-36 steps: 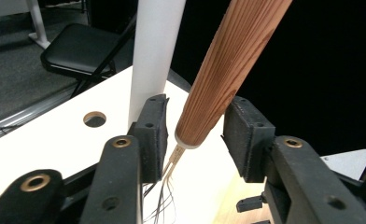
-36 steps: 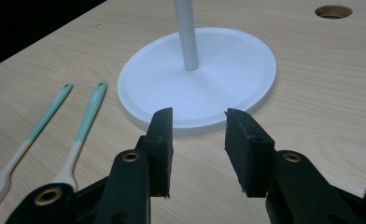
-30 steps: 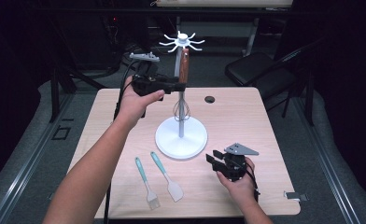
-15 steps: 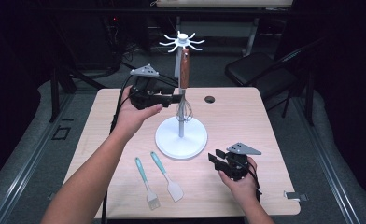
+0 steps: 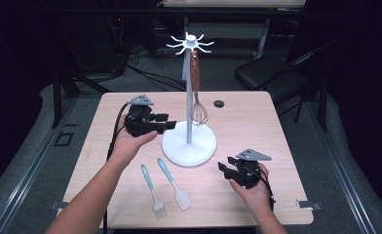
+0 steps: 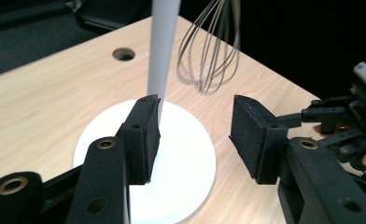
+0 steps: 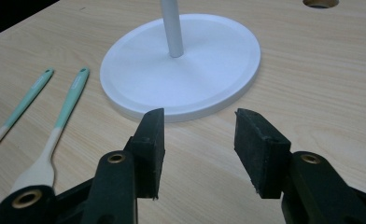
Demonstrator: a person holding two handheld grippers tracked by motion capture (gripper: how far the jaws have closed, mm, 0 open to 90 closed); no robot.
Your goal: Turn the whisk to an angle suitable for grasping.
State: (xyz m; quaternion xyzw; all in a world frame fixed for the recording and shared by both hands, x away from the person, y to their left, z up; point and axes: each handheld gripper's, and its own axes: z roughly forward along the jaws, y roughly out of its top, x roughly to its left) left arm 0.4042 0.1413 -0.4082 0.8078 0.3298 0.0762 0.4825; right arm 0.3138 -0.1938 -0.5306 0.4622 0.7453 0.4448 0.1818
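With a whisk [image 5: 199, 113] hung on the stand [image 5: 189, 144], both tongs, left [image 5: 170, 125] and right [image 5: 224, 169], are held released; a spatula [image 5: 173, 184] near the worktop's front edge likely must be grasped next.

A whisk [image 5: 199, 113] hangs on the stand [image 5: 189, 146] mid-table. Two utensils [image 5: 167, 187] lie before its base, between both grippers.

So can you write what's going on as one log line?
left gripper: open, empty, by stand | right gripper: opening, empty | whisk: hanging | spatula, brush: on table
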